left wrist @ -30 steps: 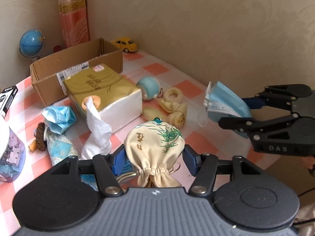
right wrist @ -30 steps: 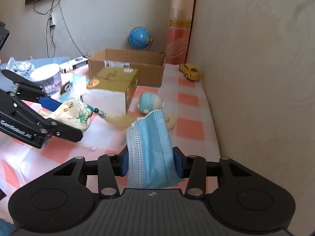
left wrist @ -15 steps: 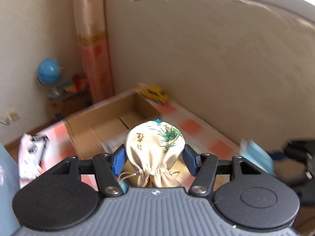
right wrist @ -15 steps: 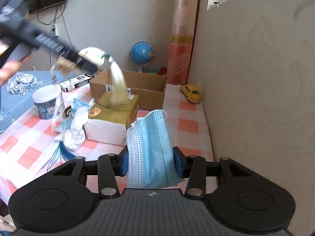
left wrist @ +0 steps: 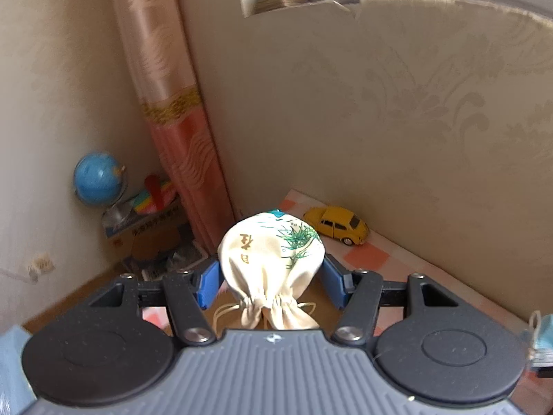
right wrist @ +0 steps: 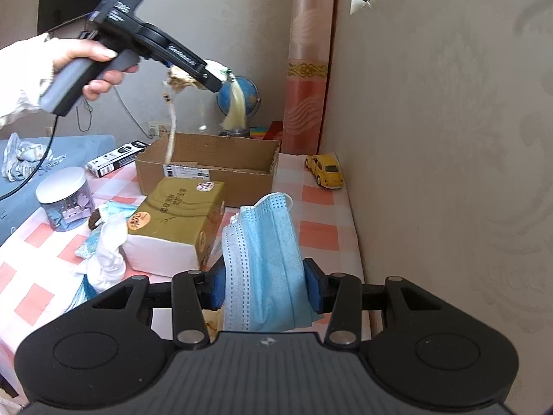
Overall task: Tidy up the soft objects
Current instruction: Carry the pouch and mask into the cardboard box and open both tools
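Cream cloth, printed with green leaves, is being gripped in the left gripper (left wrist: 271,285): one drawstring pouch (left wrist: 271,259) is being squeezed between the two blue pads (left wrist: 207,287), and in the right wrist view it is being held high above one open cardboard box (right wrist: 211,166), with a pale tassel (right wrist: 235,112) and a cord hanging from it. The handle is being clasped by one hand (right wrist: 91,69) in a white sleeve. One blue face mask (right wrist: 266,266) is being pinched between the narrow fingers of the right gripper (right wrist: 266,285), above the pink-and-white checked table (right wrist: 318,214). Between this mask and the box, one gold tissue box (right wrist: 176,221) is being seen, with white tissue (right wrist: 107,259) trailing beside it. One more blue mask (right wrist: 114,209) is lying left of it, partly hidden. One lidded jar (right wrist: 65,197), one black carton (right wrist: 117,157), one yellow toy car (right wrist: 326,171) and one globe (right wrist: 242,93) are also being shown around the box.
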Available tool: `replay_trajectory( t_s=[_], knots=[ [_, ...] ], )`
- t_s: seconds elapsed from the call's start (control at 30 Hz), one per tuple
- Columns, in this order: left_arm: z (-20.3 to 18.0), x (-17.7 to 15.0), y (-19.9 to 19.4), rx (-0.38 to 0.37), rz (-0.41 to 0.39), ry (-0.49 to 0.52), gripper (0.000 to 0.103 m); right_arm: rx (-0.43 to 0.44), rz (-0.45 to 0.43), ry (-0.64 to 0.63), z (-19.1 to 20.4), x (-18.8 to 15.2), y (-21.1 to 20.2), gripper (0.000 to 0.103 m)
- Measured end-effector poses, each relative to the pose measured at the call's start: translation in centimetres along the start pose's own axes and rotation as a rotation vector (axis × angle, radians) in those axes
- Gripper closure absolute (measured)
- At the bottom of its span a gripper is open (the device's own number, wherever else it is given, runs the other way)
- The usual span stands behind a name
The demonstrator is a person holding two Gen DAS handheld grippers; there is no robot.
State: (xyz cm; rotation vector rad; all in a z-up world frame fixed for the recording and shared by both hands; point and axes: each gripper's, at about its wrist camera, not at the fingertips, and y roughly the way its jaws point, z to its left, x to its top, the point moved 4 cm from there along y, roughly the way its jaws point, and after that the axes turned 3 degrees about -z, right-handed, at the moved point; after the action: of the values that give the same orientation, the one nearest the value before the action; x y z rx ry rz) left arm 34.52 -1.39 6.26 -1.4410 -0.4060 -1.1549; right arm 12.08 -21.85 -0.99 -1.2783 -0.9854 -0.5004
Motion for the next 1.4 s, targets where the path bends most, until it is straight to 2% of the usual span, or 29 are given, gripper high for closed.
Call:
replay_trajectory(
  t_s=[0.17,0.33,0.4,0.47,0.6,0.73,0.97,1.17,1.4],
  knots=[
    [-0.5,-0.3,3.4,-0.040,0.021,0.049,0.043,-0.011,0.021,0.016,-0.4,-0.1,1.0,0.054],
    [0.4,-3.2,4.9,-0.063,0.094,0.054,0.042,-0.018,0.033,0.017,-0.5,0.0,1.5,0.054],
    [1.1,-4.2,5.4,-0.045,0.131,0.036,0.028,-0.019,0.040,0.019,-0.5,0.0,1.9,0.054],
    [2.0,-4.6,5.5,-0.005,0.133,0.010,0.017,-0.015,0.046,0.017,-0.3,0.2,2.2,0.054],
    [3.2,-5.1,3.9,0.019,0.106,-0.067,0.015,0.000,0.040,0.004,0.4,0.6,2.2,0.054],
    [3.6,-5.6,1.4,0.011,0.072,-0.144,0.008,0.015,0.032,-0.009,1.1,1.2,2.1,0.054],
    [0.3,-9.1,-5.8,-0.031,0.019,-0.252,0.001,0.069,0.018,-0.022,2.1,3.1,2.7,0.054],
    [-2.9,-14.5,-10.8,0.058,0.017,-0.323,0.000,0.116,-0.005,-0.064,3.1,6.5,5.2,0.054],
    [-3.6,-18.7,-13.9,0.177,0.018,-0.390,0.000,0.160,0.006,-0.088,3.5,12.0,11.5,0.054]
  ],
)
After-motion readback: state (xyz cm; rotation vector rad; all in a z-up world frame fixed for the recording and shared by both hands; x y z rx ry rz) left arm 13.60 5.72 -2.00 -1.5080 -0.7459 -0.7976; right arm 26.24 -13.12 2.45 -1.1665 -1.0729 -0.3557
